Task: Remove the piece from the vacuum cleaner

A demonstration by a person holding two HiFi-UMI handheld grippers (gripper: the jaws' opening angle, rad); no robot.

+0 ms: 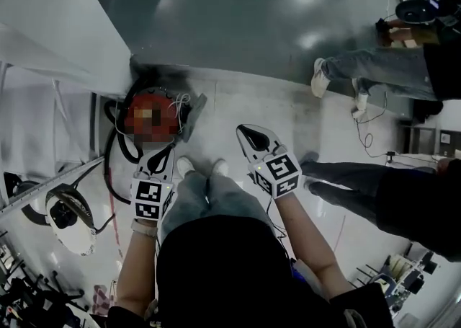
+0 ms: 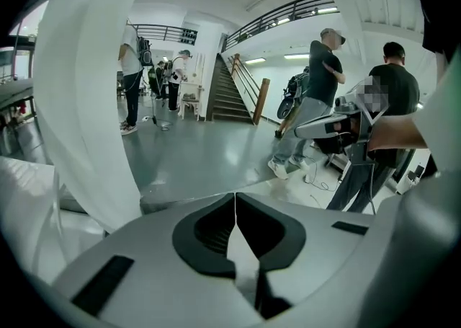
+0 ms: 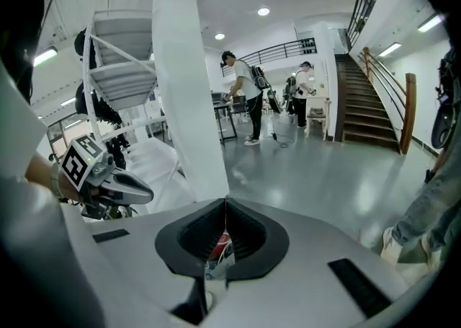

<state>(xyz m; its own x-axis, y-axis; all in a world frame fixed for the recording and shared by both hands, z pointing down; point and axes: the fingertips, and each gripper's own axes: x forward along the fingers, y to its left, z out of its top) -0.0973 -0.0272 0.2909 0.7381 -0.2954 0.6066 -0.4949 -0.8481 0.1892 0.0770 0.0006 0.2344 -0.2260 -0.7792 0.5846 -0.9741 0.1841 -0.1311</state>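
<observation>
The vacuum cleaner [image 1: 134, 106] is a red round canister on the floor by a white pillar, with a black hose [image 1: 110, 168] looping at its left; a mosaic patch covers its top. My left gripper [image 1: 167, 150] hovers just before the canister, jaws shut on nothing. My right gripper [image 1: 243, 130] is further right over bare floor, also shut and empty. In the left gripper view the left gripper [image 2: 235, 195] has its jaws met in a seam, and the right gripper [image 2: 328, 126] shows at the right. In the right gripper view a bit of red vacuum [image 3: 223, 240] shows under the shut right gripper [image 3: 225, 200].
A white pillar [image 1: 65, 38] stands behind the vacuum. My own shoes [image 1: 202, 168] are between the grippers. One person in jeans [image 1: 374, 71] and another in black [image 1: 403, 197] stand at the right, with cables [image 1: 367, 132] on the floor. A round white device [image 1: 68, 218] lies at the left.
</observation>
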